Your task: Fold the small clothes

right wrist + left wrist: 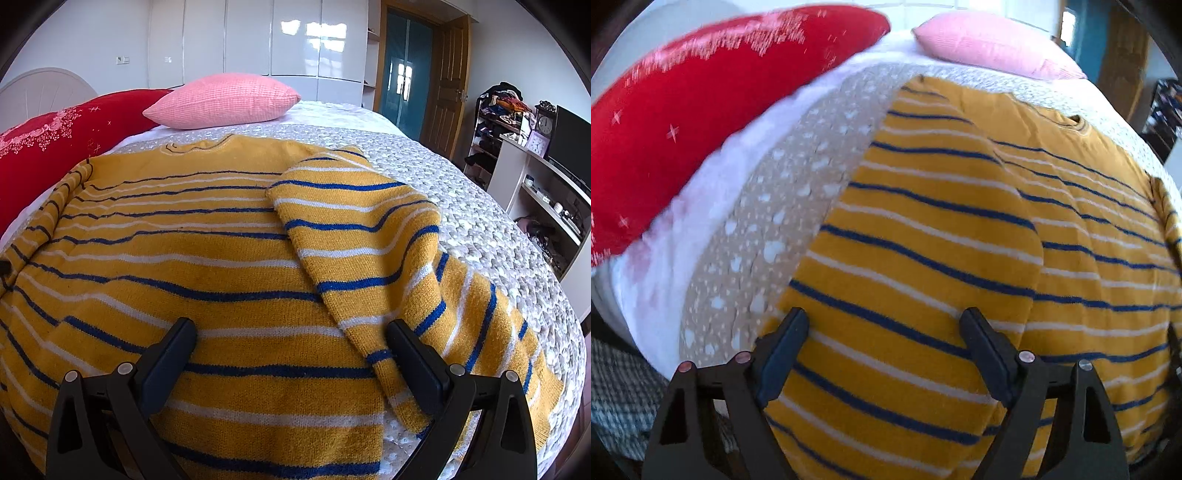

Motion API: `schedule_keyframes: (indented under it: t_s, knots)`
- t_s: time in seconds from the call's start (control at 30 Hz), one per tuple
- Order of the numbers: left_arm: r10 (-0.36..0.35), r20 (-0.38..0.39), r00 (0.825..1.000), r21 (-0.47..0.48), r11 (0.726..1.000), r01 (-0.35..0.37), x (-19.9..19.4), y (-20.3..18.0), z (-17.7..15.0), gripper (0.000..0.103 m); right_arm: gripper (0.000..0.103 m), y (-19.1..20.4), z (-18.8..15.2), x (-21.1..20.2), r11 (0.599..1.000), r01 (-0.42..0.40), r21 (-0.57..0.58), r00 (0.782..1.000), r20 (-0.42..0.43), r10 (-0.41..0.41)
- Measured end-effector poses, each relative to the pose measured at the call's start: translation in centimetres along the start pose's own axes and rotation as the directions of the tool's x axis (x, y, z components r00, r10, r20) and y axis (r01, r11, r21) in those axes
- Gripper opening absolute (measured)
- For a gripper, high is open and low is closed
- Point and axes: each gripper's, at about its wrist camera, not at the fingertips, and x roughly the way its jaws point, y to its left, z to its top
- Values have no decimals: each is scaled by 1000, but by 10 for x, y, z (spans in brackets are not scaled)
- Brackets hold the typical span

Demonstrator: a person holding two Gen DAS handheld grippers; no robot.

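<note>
Yellow striped sweater spread flat on bed, collar toward frame top. Right sleeve folded diagonally, cuff beside right gripper; left gripper over left sleeve. Fingers wide apart, empty.

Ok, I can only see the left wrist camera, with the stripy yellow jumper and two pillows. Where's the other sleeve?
Observer: In the right wrist view the sleeve is folded in across the jumper. Its cuff lies right by one finger of the right gripper.
Operator: Is that gripper holding it?
Observer: No. Its jaws stand wide open, with nothing pinched between them.
Operator: What's off to the side?
Observer: A white shelf unit with a clock on top, next to a dark screen.
</note>
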Motion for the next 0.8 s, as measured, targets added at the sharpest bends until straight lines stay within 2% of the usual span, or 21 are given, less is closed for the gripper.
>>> schedule_keyframes:
  t_s: [0.07, 0.13, 0.2, 0.23, 0.27, 0.3, 0.33, 0.43, 0.5, 0.53, 0.57, 0.63, 0.7, 0.73, 0.8]
  knots:
    - [-1, -7, 1000, 16, 1000, 1, -5, 1, 2, 33, 103, 0, 0, 0, 1000, 3, -3, 1000, -2, -3]
    - [49, -27, 998, 5, 999, -48, -9, 6, 7, 8, 103, 1, 1, 1, 1000, 5, -6, 1000, -5, -5]
    - [111, -23, 994, -50, 992, -112, -3, 29, 14, 6, 103, 1, 2, 1, 1000, 6, -7, 1000, -4, -6]
    - [187, -24, 982, -67, 980, -188, 1, 41, 16, 2, 103, 1, 2, 1, 1000, 6, -7, 1000, -4, -6]
    - [257, -26, 966, -73, 963, -258, 3, 53, 21, 2, 103, 1, 3, 1, 1000, 7, -7, 1000, -3, -7]
    - [289, -36, 957, -100, 951, -292, 5, 67, 23, 2, 103, 1, 3, 2, 1000, 7, -7, 1000, -2, -7]
    - [290, -42, 956, -126, 948, -293, 5, 78, 22, 2, 103, 1, 3, 2, 1000, 7, -7, 1000, -2, -7]
    - [199, -6, 980, -207, 958, -196, -18, 99, 17, 2, 103, 1, 2, 1, 1000, 6, -8, 1000, 2, -6]
    - [153, 13, 988, -201, 969, -147, -29, 93, 13, 16, 103, 1, 2, 1, 1000, 6, -8, 1000, 8, -6]
    - [136, 21, 991, -194, 973, -129, -34, 87, 9, 33, 103, 1, 1, 1, 1000, 6, -8, 1000, 14, -6]
    - [110, 31, 993, -190, 976, -102, -40, 78, 4, 45, 103, 2, 0, 1, 1000, 6, -8, 1000, 18, -6]
    - [49, 35, 998, -198, 979, -41, -37, 65, -1, 46, 103, 1, 0, 0, 1000, 4, -11, 1000, 19, -3]
    - [-17, 47, 999, -200, 979, 26, -45, 42, -9, 46, 103, -3, 5, -3, 999, -37, -19, 999, -27, 37]
    - [-46, 55, 997, -201, 978, 57, -51, 33, -10, 46, 94, -8, 12, -9, 996, -83, -19, 995, -57, 82]
    - [-105, 87, 991, -183, 976, 120, -66, 14, -13, 47, 82, -30, 23, -39, 987, -163, -2, 986, -22, 163]
